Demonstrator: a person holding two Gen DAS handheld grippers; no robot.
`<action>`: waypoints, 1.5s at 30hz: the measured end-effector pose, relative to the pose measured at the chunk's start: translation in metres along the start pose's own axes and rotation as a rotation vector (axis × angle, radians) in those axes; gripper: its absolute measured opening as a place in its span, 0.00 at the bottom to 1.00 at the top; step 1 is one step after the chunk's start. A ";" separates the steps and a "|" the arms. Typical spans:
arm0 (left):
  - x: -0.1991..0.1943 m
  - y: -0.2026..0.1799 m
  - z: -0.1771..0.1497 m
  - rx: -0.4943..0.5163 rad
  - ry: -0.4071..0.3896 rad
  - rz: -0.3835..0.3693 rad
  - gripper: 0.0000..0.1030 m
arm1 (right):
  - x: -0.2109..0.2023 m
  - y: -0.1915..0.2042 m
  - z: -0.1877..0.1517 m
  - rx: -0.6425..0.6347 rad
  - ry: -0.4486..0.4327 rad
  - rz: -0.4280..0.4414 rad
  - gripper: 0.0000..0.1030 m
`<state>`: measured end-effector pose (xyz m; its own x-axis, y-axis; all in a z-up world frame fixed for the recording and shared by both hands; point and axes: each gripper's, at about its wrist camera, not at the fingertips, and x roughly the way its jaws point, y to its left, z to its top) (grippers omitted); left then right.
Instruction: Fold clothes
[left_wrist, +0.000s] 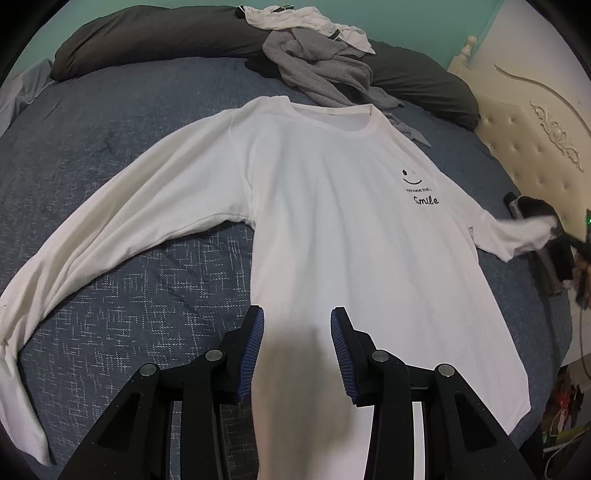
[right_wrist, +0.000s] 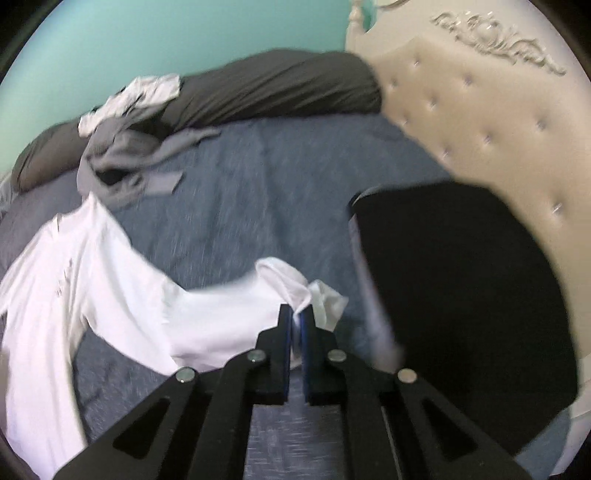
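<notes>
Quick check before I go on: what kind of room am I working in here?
Most likely a bedroom: a blue patterned bedspread, a cream tufted headboard and long dark grey pillows against a teal wall.

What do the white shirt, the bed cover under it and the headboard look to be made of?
White shirt: soft thin knit, probably cotton jersey; matte, drapes in gentle folds, printed motif. Bed cover: woven blue-grey textile, matte, with a pale crosshatch pattern; fibre unclear. Headboard: cream padded upholstery, likely faux leather, judging by its slight sheen and buttoned tufting, topped by a carved ornament.
</notes>
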<state>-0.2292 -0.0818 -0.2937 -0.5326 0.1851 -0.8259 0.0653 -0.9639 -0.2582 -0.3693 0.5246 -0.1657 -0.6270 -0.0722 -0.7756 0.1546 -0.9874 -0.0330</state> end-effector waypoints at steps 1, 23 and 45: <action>-0.002 0.000 0.000 0.000 -0.004 0.000 0.40 | -0.008 -0.007 0.011 0.008 -0.004 -0.011 0.04; 0.002 0.003 -0.001 0.001 0.017 0.013 0.40 | 0.037 -0.067 0.055 0.108 0.185 -0.177 0.06; 0.005 -0.015 0.000 0.014 0.020 -0.012 0.40 | 0.015 -0.059 0.037 0.101 0.014 -0.040 0.45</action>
<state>-0.2325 -0.0662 -0.2939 -0.5164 0.1999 -0.8327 0.0470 -0.9643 -0.2606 -0.4160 0.5764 -0.1523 -0.6201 -0.0312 -0.7839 0.0514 -0.9987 -0.0009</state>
